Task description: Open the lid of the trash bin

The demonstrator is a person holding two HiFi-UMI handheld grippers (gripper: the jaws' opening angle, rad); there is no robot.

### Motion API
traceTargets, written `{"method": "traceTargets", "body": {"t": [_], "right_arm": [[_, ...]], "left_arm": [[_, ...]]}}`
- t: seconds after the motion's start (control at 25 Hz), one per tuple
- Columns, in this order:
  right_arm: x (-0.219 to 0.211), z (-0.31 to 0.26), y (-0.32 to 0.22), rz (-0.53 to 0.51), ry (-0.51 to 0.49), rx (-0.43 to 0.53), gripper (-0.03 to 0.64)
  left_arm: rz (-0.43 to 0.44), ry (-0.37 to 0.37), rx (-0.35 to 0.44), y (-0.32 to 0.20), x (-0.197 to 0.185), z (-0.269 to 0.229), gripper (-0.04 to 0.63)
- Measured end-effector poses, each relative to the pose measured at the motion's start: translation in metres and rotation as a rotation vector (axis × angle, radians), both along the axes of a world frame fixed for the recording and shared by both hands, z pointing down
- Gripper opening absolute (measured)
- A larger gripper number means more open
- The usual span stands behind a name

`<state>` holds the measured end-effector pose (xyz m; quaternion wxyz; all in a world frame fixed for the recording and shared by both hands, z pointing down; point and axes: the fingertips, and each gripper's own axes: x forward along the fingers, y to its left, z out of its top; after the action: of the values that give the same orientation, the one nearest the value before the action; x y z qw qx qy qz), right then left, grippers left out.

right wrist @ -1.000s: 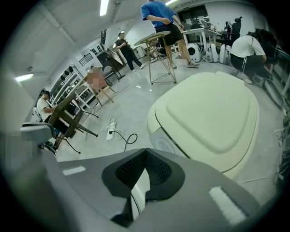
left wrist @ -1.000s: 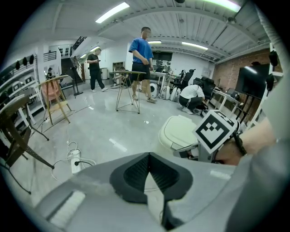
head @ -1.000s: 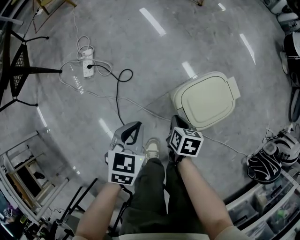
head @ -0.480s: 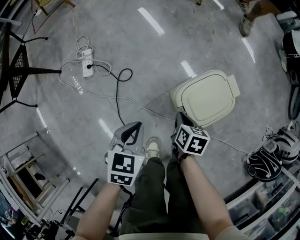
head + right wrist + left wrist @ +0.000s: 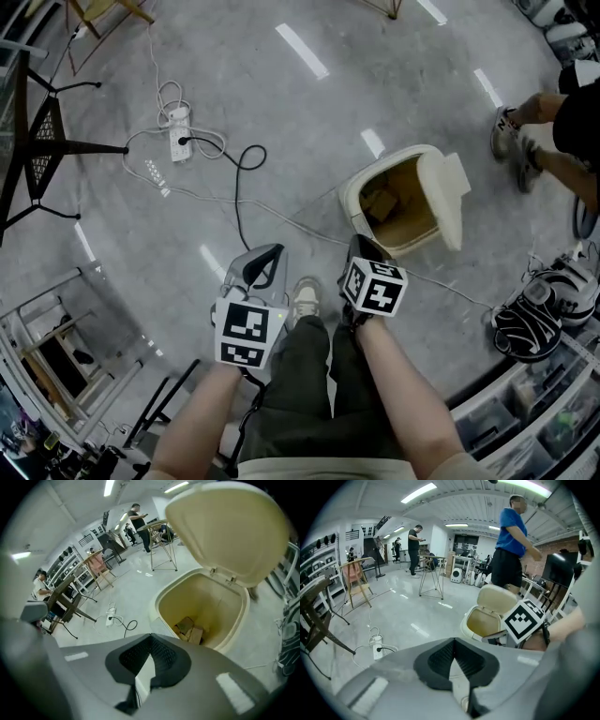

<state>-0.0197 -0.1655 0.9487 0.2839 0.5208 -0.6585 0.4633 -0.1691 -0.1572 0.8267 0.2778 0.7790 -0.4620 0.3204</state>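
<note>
The cream trash bin (image 5: 351,201) stands on the grey floor with its lid (image 5: 441,199) swung up and back, and cardboard scraps (image 5: 380,202) show inside. My right gripper (image 5: 361,247) hovers by the bin's near rim, shut with nothing in it. In the right gripper view the right gripper (image 5: 151,637) points into the open bin (image 5: 162,605) under the raised lid (image 5: 225,527). My left gripper (image 5: 262,264) hangs to the left, apart from the bin, shut and holding nothing. The left gripper view shows the left gripper (image 5: 453,641), and beyond it the bin (image 5: 480,621).
A white power strip (image 5: 177,132) with looped cables lies at the far left, and a thin white cable (image 5: 281,214) runs toward the bin. Black frame legs (image 5: 42,141) stand at the left edge. Shoes (image 5: 539,323) lie at the right. A person's legs (image 5: 534,141) pass behind the bin.
The bin's lid has gone from flat shut to raised and open. My right gripper shifted slightly near the bin's front. A person has walked in at the right.
</note>
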Motion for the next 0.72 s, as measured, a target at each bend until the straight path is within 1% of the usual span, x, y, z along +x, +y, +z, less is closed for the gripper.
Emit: {"method": "traceTargets", "body": {"t": [0.12,0.24,0.48,0.72], "right_arm": [[0.006,-0.03,0.004,-0.014,0.003,0.017,0.003],[0.013,-0.072,0.004,-0.034,0.004,0.04,0.003],[0.031,-0.183,-0.016,-0.071,0.003,0.178,0.003],[0.051,-0.307,-0.016,-0.077,-0.027,0.338,0.003]], "left_arm": [[-0.003,0.004,0.002,-0.002,0.001,-0.024,0.002],[-0.002,0.01,0.016,-0.005,0.001,-0.057,0.002],[0.025,0.007,0.086,-0.017,0.009,-0.139,0.002],[0.046,0.013,0.199,-0.02,0.022,-0.236,0.002]]}}
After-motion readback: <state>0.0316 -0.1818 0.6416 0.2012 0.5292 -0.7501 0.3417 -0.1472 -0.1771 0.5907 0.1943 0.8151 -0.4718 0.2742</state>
